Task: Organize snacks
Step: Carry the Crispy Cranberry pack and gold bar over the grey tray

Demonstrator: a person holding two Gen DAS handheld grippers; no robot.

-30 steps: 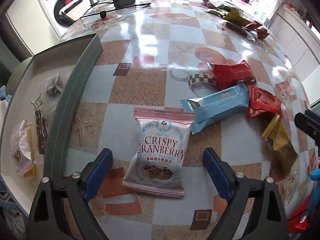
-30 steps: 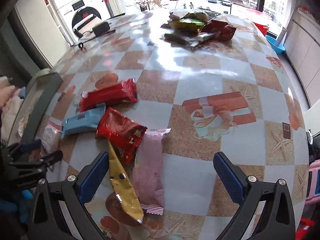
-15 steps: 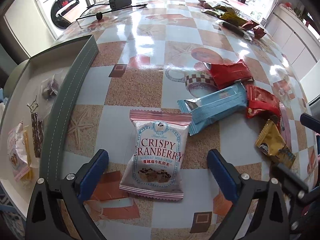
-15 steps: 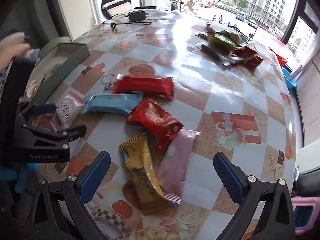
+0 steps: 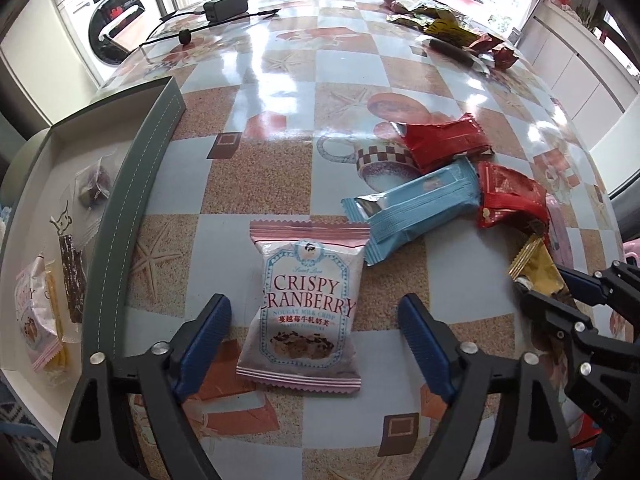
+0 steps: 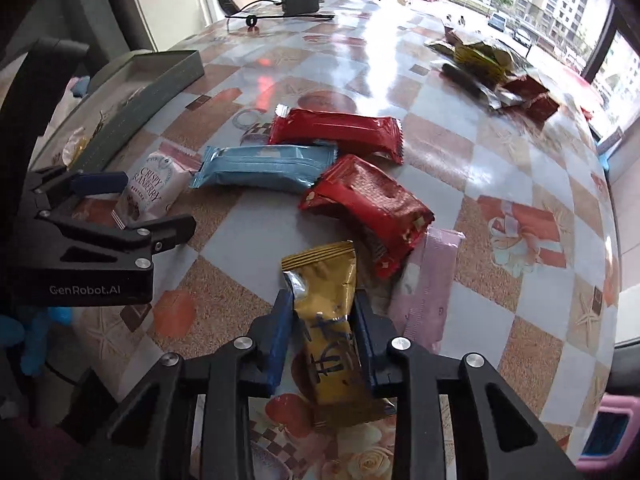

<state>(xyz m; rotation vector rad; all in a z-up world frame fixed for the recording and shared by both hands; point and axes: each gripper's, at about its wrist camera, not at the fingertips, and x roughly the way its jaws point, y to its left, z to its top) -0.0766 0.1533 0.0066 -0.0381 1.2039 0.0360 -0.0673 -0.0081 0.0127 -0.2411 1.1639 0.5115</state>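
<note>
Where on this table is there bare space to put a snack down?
Free: the wide stretch of table between the grey tray and the red packet, back to the black adapter. Also the right side past the red packet, around the printed gift box. Crowded: the cluster around the blue packet, and the far wrapper pile.

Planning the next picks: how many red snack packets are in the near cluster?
2. A long red packet lies behind the blue packet; a crumpled red packet lies right of it, overlapping the pink packet. More may be hidden.
</note>
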